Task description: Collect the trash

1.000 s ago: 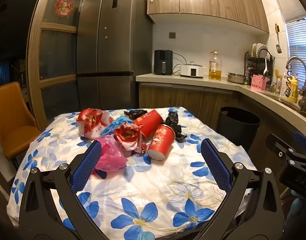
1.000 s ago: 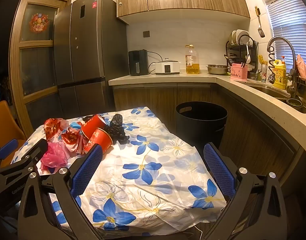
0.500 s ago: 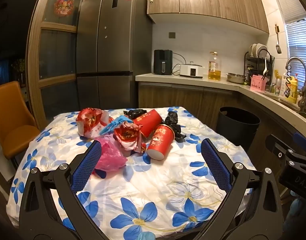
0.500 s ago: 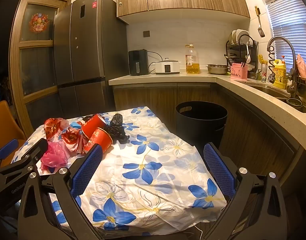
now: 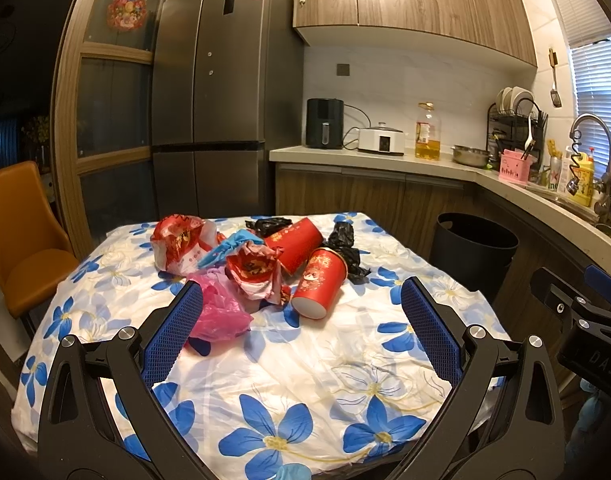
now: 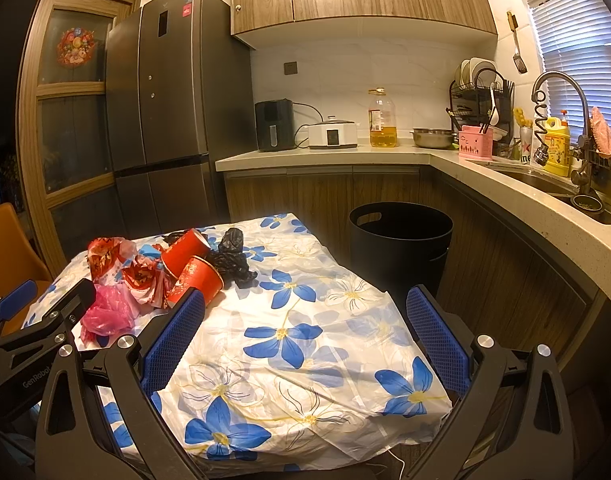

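Nothing has moved since a second ago. Both the left gripper (image 5: 301,312) and right gripper (image 6: 305,320) hover spread, empty. Nearest red cup (image 5: 320,283) lies tipped, mouth toward the left gripper, long axis running away toward the bin (image 5: 475,250).

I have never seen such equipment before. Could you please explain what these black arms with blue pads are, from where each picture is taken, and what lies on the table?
They are two hand-held grippers, each carrying a camera that looks along its fingers. One picture shows the left gripper, the other the right gripper. Both are open and hold nothing. On the blue-flowered tablecloth lies trash: two red paper cups, a crumpled pink plastic bag, black plastic bags and red wrappers. A round black bin stands on the floor beyond the table.
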`<action>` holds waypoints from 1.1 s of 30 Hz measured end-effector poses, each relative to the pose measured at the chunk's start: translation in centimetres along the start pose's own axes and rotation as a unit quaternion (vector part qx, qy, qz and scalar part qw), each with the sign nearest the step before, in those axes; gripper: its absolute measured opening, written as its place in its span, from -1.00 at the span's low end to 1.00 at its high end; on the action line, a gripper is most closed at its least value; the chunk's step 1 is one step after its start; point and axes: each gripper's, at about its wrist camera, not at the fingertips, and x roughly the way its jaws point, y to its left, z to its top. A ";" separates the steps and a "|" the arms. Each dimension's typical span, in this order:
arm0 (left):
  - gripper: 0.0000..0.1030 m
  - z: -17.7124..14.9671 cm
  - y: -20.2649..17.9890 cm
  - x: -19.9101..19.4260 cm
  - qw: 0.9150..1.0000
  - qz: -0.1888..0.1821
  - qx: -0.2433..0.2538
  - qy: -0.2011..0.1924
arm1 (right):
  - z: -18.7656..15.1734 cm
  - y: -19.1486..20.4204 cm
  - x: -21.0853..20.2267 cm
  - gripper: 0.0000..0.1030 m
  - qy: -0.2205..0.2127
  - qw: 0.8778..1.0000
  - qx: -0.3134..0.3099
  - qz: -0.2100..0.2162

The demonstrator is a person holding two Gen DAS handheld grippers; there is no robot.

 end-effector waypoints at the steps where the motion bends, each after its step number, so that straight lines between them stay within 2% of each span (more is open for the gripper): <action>1: 0.89 0.0 0.0 0.0 1.000 0.000 0.000 0.000 | 0.0 0.0 0.0 0.90 0.000 1.000 0.000 0.000; 33: 0.89 0.0 -0.2 -0.1 1.000 0.000 -0.001 0.000 | 0.2 -0.1 -0.1 0.90 -0.001 1.000 0.001 0.000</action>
